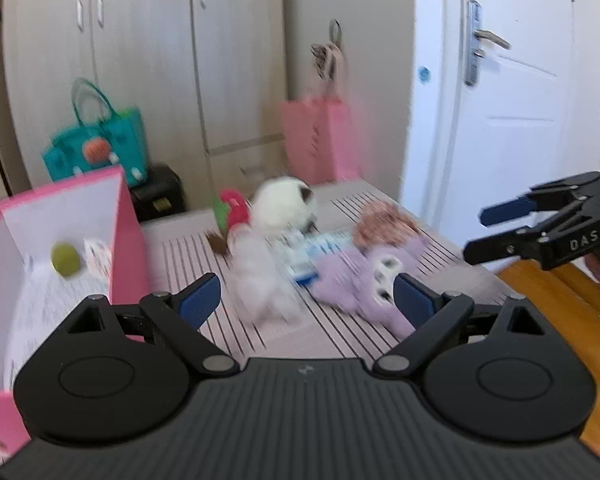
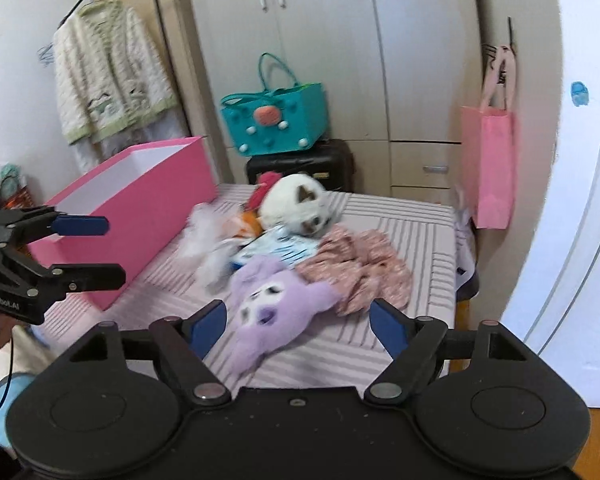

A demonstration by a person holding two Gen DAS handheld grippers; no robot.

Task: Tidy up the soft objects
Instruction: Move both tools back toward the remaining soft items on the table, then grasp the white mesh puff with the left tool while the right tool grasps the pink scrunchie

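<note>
A pile of soft things lies on a striped table [image 2: 400, 236]: a purple plush [image 2: 276, 308] nearest me, a white plush cat [image 2: 296, 204], a pink floral cloth [image 2: 364, 268], a white fluffy item [image 2: 208, 240] and a blue-white pack [image 2: 276, 248]. The purple plush [image 1: 352, 280] and the cat [image 1: 284, 204] also show in the left wrist view. A pink box [image 2: 140, 208] stands open at the left; it holds a green ball [image 1: 65, 259]. My left gripper [image 1: 306, 296] is open and empty above the table's near edge. My right gripper [image 2: 298, 324] is open and empty just before the purple plush.
A teal bag [image 2: 276, 120] sits on a black case [image 2: 300, 164] behind the table. A pink paper bag [image 2: 490, 164] hangs at the right by a white door [image 1: 520, 92]. A cardigan [image 2: 108, 76] hangs at the left. Wood floor [image 1: 560, 312] lies to the right.
</note>
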